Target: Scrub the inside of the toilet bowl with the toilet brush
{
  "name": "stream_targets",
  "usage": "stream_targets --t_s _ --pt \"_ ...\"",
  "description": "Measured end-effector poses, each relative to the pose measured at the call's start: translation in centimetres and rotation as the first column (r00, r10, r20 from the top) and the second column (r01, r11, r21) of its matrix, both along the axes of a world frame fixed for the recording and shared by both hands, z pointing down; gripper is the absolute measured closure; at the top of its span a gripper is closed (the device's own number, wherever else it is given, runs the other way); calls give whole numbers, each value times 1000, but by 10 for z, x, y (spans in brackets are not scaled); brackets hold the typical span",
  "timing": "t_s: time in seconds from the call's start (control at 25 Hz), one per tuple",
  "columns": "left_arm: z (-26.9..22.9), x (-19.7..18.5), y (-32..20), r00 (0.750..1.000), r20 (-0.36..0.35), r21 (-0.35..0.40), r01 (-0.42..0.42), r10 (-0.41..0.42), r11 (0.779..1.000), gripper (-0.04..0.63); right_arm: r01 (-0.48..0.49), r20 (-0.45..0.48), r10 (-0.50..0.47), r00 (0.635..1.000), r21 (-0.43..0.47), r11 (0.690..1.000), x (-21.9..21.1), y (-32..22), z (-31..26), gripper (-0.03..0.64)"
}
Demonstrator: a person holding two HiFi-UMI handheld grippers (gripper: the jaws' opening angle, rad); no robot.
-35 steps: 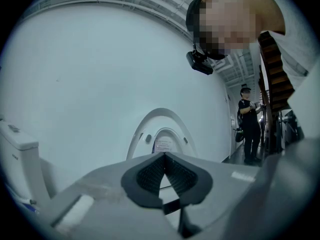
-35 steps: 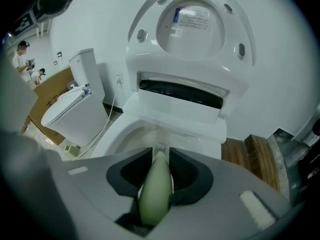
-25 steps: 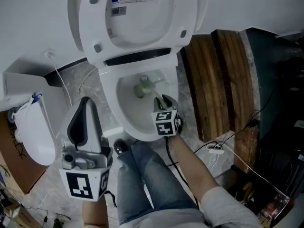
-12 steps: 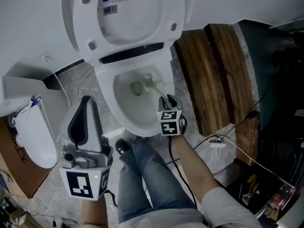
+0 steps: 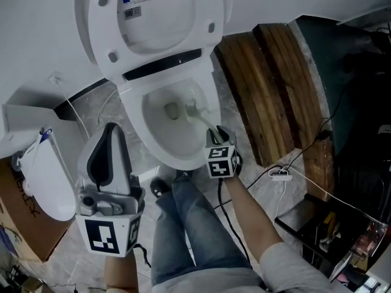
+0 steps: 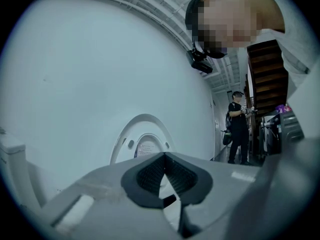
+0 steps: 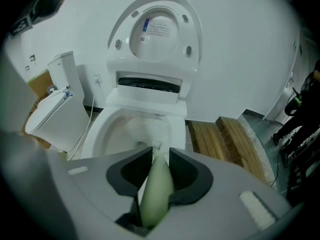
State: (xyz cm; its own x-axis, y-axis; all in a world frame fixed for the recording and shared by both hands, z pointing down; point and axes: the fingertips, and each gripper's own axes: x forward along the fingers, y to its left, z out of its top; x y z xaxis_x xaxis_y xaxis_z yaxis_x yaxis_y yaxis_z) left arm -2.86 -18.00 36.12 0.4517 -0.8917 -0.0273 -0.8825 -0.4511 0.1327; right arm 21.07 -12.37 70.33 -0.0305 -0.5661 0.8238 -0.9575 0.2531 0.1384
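Your right gripper [image 7: 160, 156] is clamped on the toilet brush [image 7: 156, 191] handle. The pale green shaft is pinched btwn both pads, w/ the stem running out ahead of the jaws & down into the toilet bowl [image 5: 160, 159]. Gripping low, near the rim, makes sense: short lever, more push on the bristles. In the head view the brush head sits on the bowl's right inner wall, just beside the drain opening [image 5: 173, 110], so you're prob. mid-scrub on that side. Can't tell how clean the other walls are. The seat and lid [image 5: 156, 17] stand raised against the wall, which leaves the whole bowl open to the brush. Your left gripper [image 5: 110, 140] is closed on nothing, pads meeting at the tips. It's held upright to the left of the bowl, apart from it, i.e. out of the stroke's way. Your leg [image 5: 195, 237] is right up at the bowl's front edge, which gives you a steep reach in. Watch the wooden planks [image 5: 275, 84] just beside the bowl on the right: a wide sweep could flick water onto them.
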Motion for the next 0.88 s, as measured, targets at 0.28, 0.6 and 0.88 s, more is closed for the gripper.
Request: stream_targets --t_s 0.28,0.6,0.88 --pt "-6 0 15 999 -5 9 -33 33 999 592 -17 -13 16 1000 -21 1000 3 35 0 512" --pt "-7 -5 32 999 -1 -2 -50 50 999 592 -12 -3 11 1000 -51 999 -1 69 2 512" --pt "-9 -10 43 998 5 12 -62 61 998 592 14 22 -13 1000 -83 996 -15 89 2 513"
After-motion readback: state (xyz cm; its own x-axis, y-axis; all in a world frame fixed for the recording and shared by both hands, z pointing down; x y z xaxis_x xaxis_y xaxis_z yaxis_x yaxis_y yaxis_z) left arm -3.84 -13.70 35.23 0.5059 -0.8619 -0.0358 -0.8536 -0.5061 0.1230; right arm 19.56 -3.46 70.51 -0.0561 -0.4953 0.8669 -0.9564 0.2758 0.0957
